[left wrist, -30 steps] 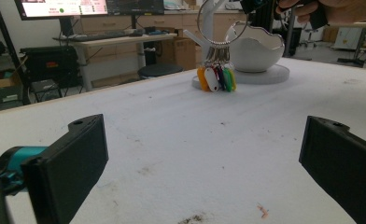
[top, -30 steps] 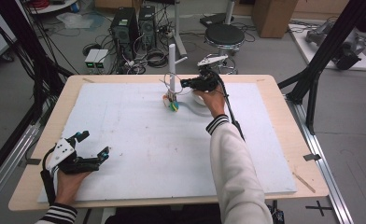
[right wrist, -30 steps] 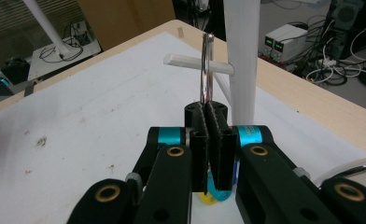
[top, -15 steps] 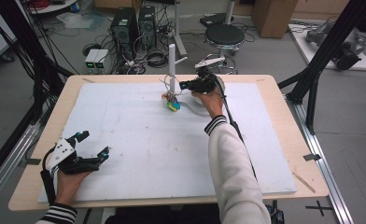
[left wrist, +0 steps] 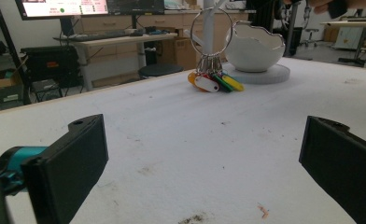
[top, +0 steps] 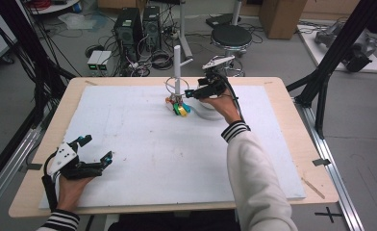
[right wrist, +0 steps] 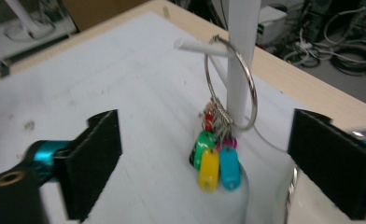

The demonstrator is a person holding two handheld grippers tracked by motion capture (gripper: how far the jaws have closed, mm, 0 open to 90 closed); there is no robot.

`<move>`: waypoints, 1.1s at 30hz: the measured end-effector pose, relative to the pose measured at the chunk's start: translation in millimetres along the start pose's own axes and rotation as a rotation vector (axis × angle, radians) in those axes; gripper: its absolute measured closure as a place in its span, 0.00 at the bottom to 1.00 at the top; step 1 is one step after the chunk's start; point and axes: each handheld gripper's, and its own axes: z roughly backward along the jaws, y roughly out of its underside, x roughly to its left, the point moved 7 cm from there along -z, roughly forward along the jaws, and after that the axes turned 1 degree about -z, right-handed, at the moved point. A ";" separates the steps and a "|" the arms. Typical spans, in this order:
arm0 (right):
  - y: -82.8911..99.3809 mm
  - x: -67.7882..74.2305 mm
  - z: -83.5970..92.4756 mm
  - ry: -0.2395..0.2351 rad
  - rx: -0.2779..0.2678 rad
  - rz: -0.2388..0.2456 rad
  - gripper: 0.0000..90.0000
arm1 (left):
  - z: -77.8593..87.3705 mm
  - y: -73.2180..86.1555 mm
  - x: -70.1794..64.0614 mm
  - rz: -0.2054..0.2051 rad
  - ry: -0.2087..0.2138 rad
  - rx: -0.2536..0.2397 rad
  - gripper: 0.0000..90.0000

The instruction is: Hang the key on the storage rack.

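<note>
Near the worktop's far edge, the key ring (right wrist: 230, 84) hangs on the stand's peg (right wrist: 202, 46) (tags dangling). The right gripper (top: 192, 92), jaws just opened wide, holds nothing. The left gripper (top: 94, 149) rests open, empty, near the front-left corner.

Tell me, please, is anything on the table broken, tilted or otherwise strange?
The white bowl beside the stand has a jagged, uneven rim, like a cracked eggshell; whether that is damage or design is unclear. The key ring hangs properly on the stand's peg, its coloured tags drooping to the table.
</note>
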 end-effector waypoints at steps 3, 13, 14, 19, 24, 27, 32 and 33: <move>0.2 7.3 16.3 0.006 0.016 0.019 0.01 | 0.0 0.0 0.0 -0.001 -0.002 0.000 0.02; 33.1 14.8 86.8 0.023 -0.217 0.061 0.01 | -0.1 0.0 0.0 -0.002 -0.003 -0.001 0.02; 39.6 12.9 93.5 0.032 -0.233 0.057 0.01 | 0.0 0.0 0.0 -0.001 -0.003 0.000 0.02; 71.8 6.4 121.1 0.063 -0.290 0.046 0.01 | 0.0 0.0 -0.2 -0.001 -0.002 -0.001 0.02; 106.8 8.6 142.0 0.077 -0.338 0.034 0.01 | 0.2 0.0 -0.3 -0.004 -0.001 0.001 0.02; 126.6 12.5 148.1 0.086 -0.386 0.038 0.01 | 0.1 0.0 -0.7 -0.003 -0.002 -0.003 0.02; 157.2 12.0 147.2 0.104 -0.439 0.026 0.01 | 0.3 0.0 -0.3 -0.006 -0.003 -0.002 0.02; 162.2 11.4 145.9 0.110 -0.444 0.024 0.01 | 0.2 -0.1 -0.4 -0.005 -0.003 -0.003 0.02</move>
